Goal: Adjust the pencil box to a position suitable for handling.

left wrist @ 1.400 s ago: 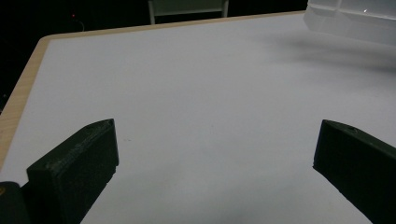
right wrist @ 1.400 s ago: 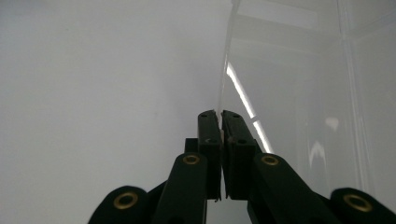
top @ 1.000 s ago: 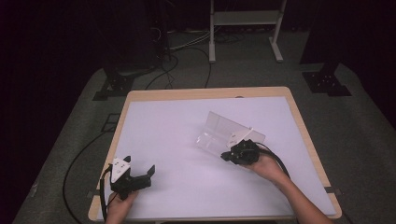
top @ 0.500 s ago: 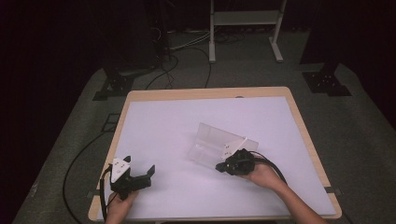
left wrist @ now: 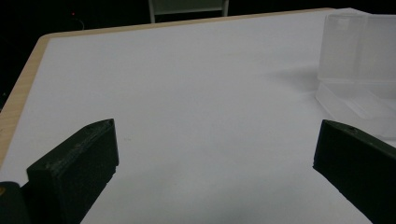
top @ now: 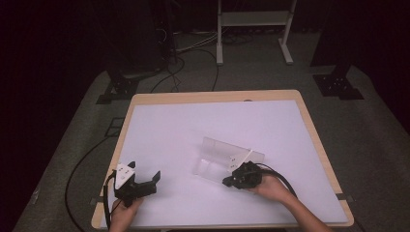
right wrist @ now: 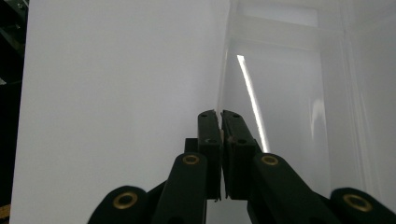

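While the left tongs (top: 145, 182) rest spread, the right tongs (right wrist: 220, 115) pinch the near edge of a clear, open, hinged plastic box (top: 227, 158) right of centre on the white surface (top: 193, 125).

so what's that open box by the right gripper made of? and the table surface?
Box: looks like clear, slightly frosted plastic. The white surface shows through its walls, and the right gripper view catches a bright glossy streak on it. Table: smooth matte white top, probably laminate or a mat, with a pale wood-look edge; can't tell which.
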Demonstrator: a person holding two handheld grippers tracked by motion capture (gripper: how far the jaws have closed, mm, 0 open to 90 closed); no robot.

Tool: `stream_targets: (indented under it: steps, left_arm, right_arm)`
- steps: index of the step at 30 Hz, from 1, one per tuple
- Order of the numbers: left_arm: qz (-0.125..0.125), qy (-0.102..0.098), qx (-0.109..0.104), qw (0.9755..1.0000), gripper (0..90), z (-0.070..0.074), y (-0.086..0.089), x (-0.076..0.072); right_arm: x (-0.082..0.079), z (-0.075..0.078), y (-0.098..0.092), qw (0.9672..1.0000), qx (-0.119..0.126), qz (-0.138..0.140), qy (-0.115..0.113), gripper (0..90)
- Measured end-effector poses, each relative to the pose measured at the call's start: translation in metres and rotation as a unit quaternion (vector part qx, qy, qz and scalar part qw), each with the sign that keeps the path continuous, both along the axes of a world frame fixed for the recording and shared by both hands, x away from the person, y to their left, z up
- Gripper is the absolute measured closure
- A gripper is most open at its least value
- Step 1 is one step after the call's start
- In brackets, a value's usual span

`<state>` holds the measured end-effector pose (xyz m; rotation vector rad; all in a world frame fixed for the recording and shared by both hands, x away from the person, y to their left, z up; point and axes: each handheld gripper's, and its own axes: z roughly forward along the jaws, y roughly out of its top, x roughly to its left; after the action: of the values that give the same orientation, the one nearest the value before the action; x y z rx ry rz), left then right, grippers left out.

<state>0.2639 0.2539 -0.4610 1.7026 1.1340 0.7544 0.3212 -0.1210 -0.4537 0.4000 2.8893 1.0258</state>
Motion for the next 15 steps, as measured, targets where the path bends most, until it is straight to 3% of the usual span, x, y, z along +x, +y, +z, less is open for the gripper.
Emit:
stream_targets:
  steps: [7,9,12,15]
  left_arm:
    - [0.000,0.000,0.000,1.0000,0.0,0.0000,-0.0001,-0.0001]
    - [0.000,0.000,0.000,1.0000,0.0,0.0001,0.0000,-0.0002]
    - [-0.001,0.000,-0.001,1.0000,0.0,0.0001,0.0003,-0.0001]
    - [0.000,-0.001,-0.003,1.0000,0.0,0.0000,0.0005,-0.0002]
  right_arm:
    - [0.0018,-0.0002,-0.0022,0.9998,0.009,-0.009,0.018,84.9]
    - [0.0028,-0.0008,-0.0028,0.9996,0.012,-0.010,0.023,81.9]
    - [0.0041,0.0000,-0.0051,0.9990,0.024,-0.018,0.035,70.7]
    - [0.0043,0.0032,-0.0083,0.9978,0.040,-0.025,0.048,66.9]
